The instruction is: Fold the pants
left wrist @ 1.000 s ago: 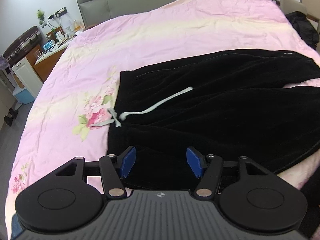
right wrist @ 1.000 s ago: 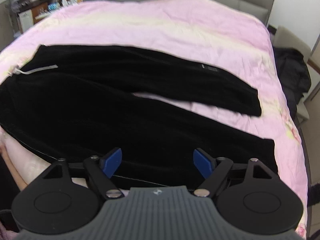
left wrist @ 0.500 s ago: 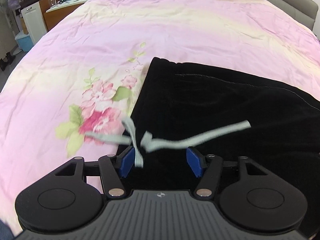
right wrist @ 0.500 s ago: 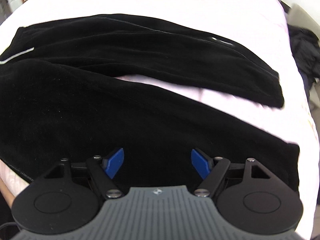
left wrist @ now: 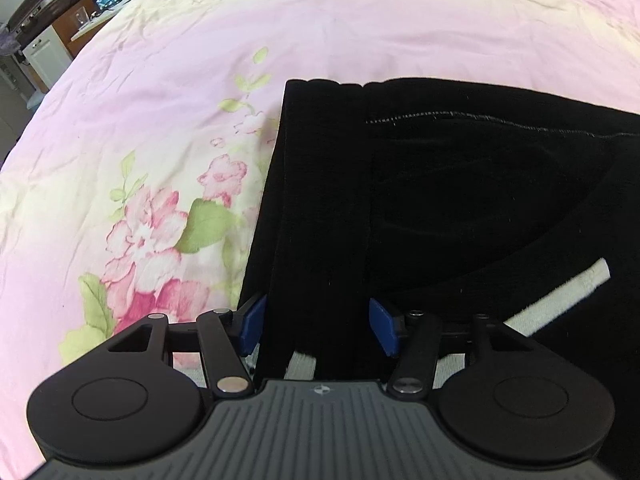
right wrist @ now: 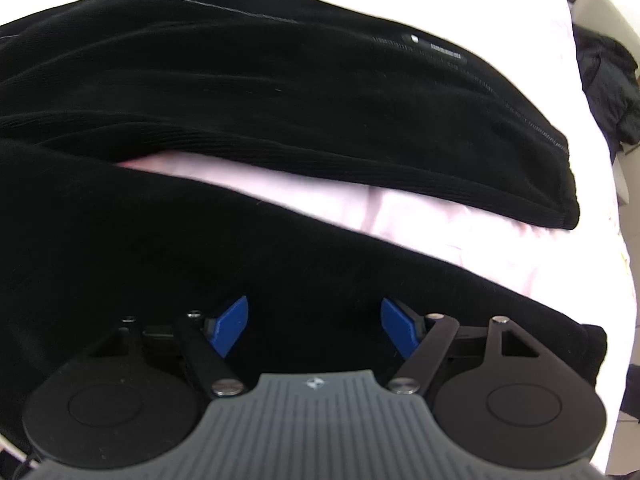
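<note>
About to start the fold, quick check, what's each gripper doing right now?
Left gripper: jaws closing around the pants' waistband, not yet clamped.
Right gripper: jaws opening over a pant leg, holding nothing.

Bright, even daylight-like light in both views, strongest toward the top. Pink bedspread (left wrist: 168, 92) blows out near-white in the right wrist view. Black pants (right wrist: 280, 96) crush to near-featureless dark, only faint ribbing and stitching readable. Strong fisheye bending, dark vignette at the corners. Slight motion blur; soft shadows.
</note>
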### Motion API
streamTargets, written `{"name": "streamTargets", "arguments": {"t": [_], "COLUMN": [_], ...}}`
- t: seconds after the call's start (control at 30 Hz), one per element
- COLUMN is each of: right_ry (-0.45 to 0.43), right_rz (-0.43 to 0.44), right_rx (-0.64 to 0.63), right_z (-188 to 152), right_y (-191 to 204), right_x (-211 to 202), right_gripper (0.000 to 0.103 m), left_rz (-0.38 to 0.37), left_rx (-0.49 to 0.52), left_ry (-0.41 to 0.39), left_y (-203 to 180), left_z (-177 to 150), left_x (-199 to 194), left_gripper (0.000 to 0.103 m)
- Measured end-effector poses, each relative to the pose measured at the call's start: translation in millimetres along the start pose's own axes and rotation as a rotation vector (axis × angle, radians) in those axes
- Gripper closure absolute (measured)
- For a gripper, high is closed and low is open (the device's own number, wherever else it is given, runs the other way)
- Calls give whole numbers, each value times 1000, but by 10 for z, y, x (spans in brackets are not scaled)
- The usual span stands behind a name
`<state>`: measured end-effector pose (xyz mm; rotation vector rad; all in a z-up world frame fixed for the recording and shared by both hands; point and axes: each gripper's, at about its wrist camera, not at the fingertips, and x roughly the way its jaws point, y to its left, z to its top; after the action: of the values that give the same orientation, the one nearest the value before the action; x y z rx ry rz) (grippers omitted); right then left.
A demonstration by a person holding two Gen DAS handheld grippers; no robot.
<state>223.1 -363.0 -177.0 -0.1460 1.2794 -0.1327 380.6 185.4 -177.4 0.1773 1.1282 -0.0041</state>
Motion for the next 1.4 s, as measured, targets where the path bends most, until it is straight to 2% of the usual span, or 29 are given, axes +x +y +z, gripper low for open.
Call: {"name": "streamTargets", "arguments": {"t": [0.07, 0.2, 0.23, 0.33, 0.47, 0.67, 0.9, 1.1, 1.17, 1.27, 1.4], "right_ry": [-6, -11, -19, -41, -56, -74, -47, -32, -20, -1, 40], "right_rz": [-10, 18, 22, 37, 81, 101, 80, 64, 63, 62, 57], "right_rx": [-5, 28, 37, 48, 50, 5, -55, -106, -149, -214, -293], "right_z": [35, 16, -3, -82, -269, -638, -1164, -1363, -1373, -1473, -1542], "right_y": [-27, -101, -118, -195, -359, -633, -1048, -1170, -1239, -1281, -1299], "right_x": [122, 178, 137, -55, -328, -671, -894, -964, -929, -960, -975], "right_gripper": [18, 14, 14, 26, 28, 29, 35, 38, 38, 38, 38], "left_rz": [-1, 35, 44, 68, 54, 24, 15, 39, 40, 16, 4], "left_rx": [-21, -8, 0, 35, 114, 353, 704, 917, 975, 1072, 1143], "left_ry": [-1, 6, 6, -12, -59, -78, -4, 81, 97, 132, 185], "left_y": [12, -62, -88, -107, -124, -307, -567, -740, -801, -917, -1037], "left_z": [16, 14, 15, -10, -184, -655, -1361, -1754, -1809, -1870, -1920], "left_x": [13, -77, -125, -366, -858, -1424, -1678, -1512, -1429, -1276, -1086], "left_gripper": [40, 40, 39, 39, 39, 38, 39, 38, 38, 30, 29]}}
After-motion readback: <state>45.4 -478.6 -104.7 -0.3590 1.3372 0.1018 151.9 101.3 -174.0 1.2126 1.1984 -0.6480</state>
